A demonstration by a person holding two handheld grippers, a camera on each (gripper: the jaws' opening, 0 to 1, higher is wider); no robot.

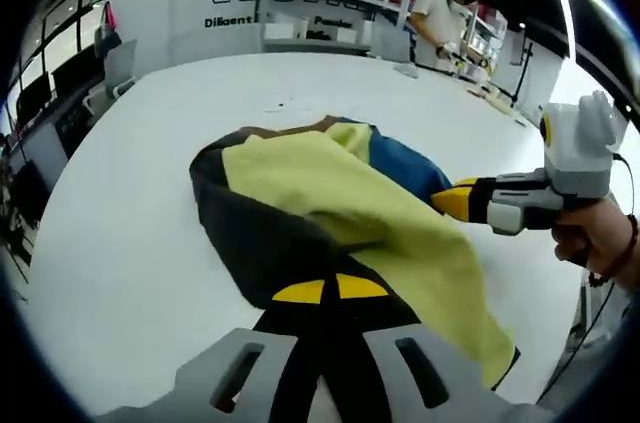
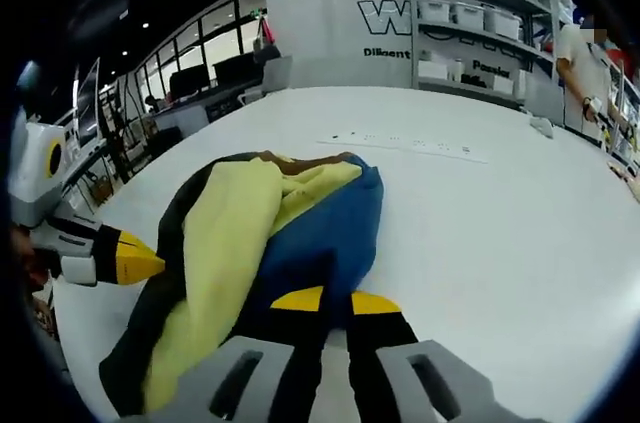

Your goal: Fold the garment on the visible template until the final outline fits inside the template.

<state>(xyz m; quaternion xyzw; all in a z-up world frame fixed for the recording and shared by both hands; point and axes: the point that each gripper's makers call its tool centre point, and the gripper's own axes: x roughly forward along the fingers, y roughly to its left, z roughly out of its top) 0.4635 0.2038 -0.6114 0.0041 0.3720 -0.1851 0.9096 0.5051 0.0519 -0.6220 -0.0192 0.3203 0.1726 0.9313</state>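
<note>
Yellow-tipped fingers (image 1: 330, 290) of the left gripper (image 1: 330, 293) are seen pressed together on the near edge of the garment (image 1: 330, 213), with dark cloth pinched between them and no gap left. From that grip the garment is spread away across the white worktop (image 1: 130, 243) in a bunched heap: a black layer lies on the left, a yellow layer is draped over the middle and runs down to the right, and a blue patch shows at the far side with a brown edge behind it. No template outline can be made out on the worktop under the cloth.

At the right of the left gripper view, the right gripper (image 1: 455, 200) is held by a hand (image 1: 595, 238), its yellow tips laid against the blue and yellow cloth.

In the right gripper view, the right gripper's own fingers (image 2: 385, 303) are seen brought close together at the blue edge of the garment (image 2: 300, 233), with dark and blue cloth caught between them. The yellow layer lies to the left of the blue, and the black layer is trailed along the near left side. The left gripper (image 2: 130, 261) is seen at the left edge, its yellow tip pointed at the black cloth.

Shelves (image 2: 480, 33) with white boxes are seen against the far wall beyond the worktop (image 2: 500, 203), and a person (image 2: 585, 68) is stood beside them
</note>
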